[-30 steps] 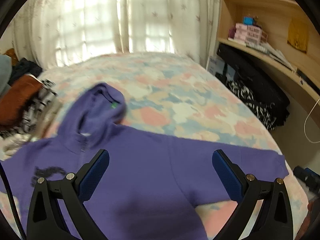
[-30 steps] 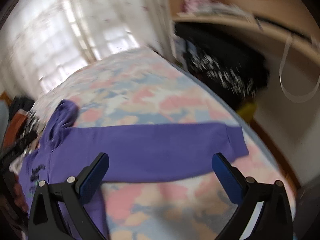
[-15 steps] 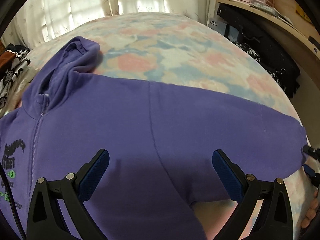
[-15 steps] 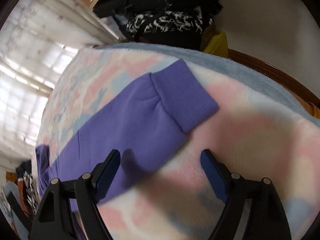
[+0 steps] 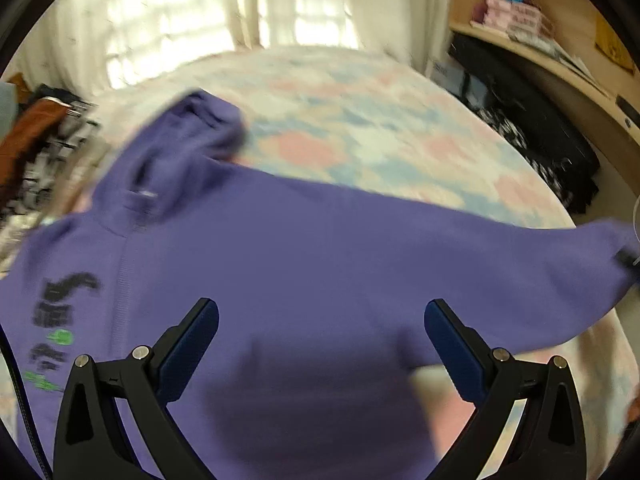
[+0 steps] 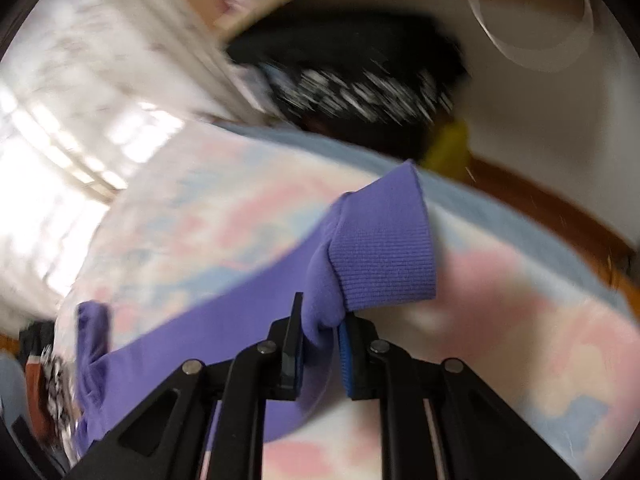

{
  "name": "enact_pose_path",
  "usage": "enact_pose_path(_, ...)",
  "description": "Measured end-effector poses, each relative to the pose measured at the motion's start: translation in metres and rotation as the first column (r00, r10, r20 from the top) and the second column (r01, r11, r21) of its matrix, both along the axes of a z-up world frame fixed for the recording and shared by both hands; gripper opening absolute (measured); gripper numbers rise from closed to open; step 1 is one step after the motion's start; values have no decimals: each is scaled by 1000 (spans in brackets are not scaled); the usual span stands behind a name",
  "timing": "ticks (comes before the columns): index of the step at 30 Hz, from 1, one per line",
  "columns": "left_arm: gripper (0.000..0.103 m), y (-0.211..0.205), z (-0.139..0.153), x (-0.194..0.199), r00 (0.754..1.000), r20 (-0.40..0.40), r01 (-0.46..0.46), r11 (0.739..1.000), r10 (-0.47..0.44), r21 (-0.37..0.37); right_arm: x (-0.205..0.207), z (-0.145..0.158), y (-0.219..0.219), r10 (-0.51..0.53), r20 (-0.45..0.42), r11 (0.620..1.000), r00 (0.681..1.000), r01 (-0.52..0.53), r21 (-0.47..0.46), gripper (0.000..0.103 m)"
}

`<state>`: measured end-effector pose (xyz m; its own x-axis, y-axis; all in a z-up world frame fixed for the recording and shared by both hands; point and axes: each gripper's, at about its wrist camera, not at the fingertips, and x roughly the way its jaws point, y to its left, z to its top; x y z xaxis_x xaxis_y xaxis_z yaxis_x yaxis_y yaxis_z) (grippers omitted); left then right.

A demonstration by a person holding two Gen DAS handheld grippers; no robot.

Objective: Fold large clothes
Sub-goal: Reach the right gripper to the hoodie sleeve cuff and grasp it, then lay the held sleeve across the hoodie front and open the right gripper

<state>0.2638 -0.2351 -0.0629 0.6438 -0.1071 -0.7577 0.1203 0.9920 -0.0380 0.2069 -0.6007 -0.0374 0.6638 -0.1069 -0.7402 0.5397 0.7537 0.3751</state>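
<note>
Left gripper (image 5: pixel 321 322): fingers spread wide with nothing between them, hanging over the chest of the hoodie; blue pads (image 5: pixel 450 346) face inward.
Right gripper (image 6: pixel 320 328): its jaws have just been closing and now pinch a bunch of the sleeve (image 6: pixel 320 280) fabric just behind the ribbed cuff (image 6: pixel 384 248); the fabric puckers between the pads and the cuff sticks out past the fingertips.
Hoodie (image 5: pixel 320 264): purple, zip-front, spread front-up across the near part of the bed; body toward the bed's left side, one sleeve stretched out toward the right edge. Black and green print (image 5: pixel 60 316) sits on the chest left of the zip.
Hood (image 5: pixel 188 140): lies crumpled beyond the collar, toward the far left of the bed.
Bed (image 5: pixel 360 128): covered by a blanket blotched in pink, blue and cream; its far end reaches the curtained window (image 5: pixel 248 4).
Bed's right edge: a wooden frame rail (image 6: pixel 552 204) shows past the blanket, near the cuff.
Left of the bed: a pile of clothes (image 5: pixel 36 136), rust-orange and black-and-white, blurred.
Right of the bed: dark bags or garments (image 5: pixel 532 128) under a wooden shelf (image 5: pixel 560 64) with pink boxes (image 5: pixel 512 16) on it.
</note>
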Motion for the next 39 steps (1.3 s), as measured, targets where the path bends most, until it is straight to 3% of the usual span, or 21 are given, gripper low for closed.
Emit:
enact_pose_path(3,102,40,10,-10,997,38,-63,998,63,4,4,51,52,138,91,988,986,-130,-86,14)
enact_pose_path(6,102,92,20,-20,990,68,-119,992,122,-40,14,97,126,316,156,945,936,-297,-137,14)
enact_pose_path(10,102,157,23,-32,970,124,-207,978,209,-36,32,111,214,472,155,876,868,-443,-192,14)
enact_pose_path(13,102,212,13,-34,950,107,-290,956,294,-50,53,88,286,565,99,819,819,-543,-185,14)
enact_pose_path(15,102,246,2,-29,936,46,-346,937,349,-55,61,64,323,602,54,790,797,-584,-187,14)
enact_pose_path(19,102,295,-25,-29,911,-66,-413,904,407,-116,84,-18,388,628,-104,756,771,-637,-154,20)
enact_pose_path(21,102,308,-35,-33,914,-98,-405,900,393,-165,87,-62,404,639,-201,743,743,-663,-89,24)
enact_pose_path(23,102,315,-39,-34,922,-91,-386,904,375,-184,86,-85,409,642,-229,744,732,-666,-42,35)
enact_pose_path(24,102,314,-40,-36,927,-85,-374,908,364,-190,80,-86,410,647,-205,741,734,-669,-55,38)
enact_pose_path(26,102,309,-41,-33,940,-88,-341,911,330,-231,70,-80,409,672,-175,720,720,-690,-72,54)
enact_pose_path(27,102,305,-40,-31,946,-94,-323,912,309,-254,64,-76,407,684,-164,712,711,-699,-65,57)
enact_pose_path(34,102,263,-40,-8,975,-177,-194,892,131,-408,31,-49,391,703,-81,704,706,-708,-62,58)
enact_pose_path(39,102,229,-46,14,972,-234,-144,863,30,-484,3,-46,371,660,-52,743,749,-661,-102,58)
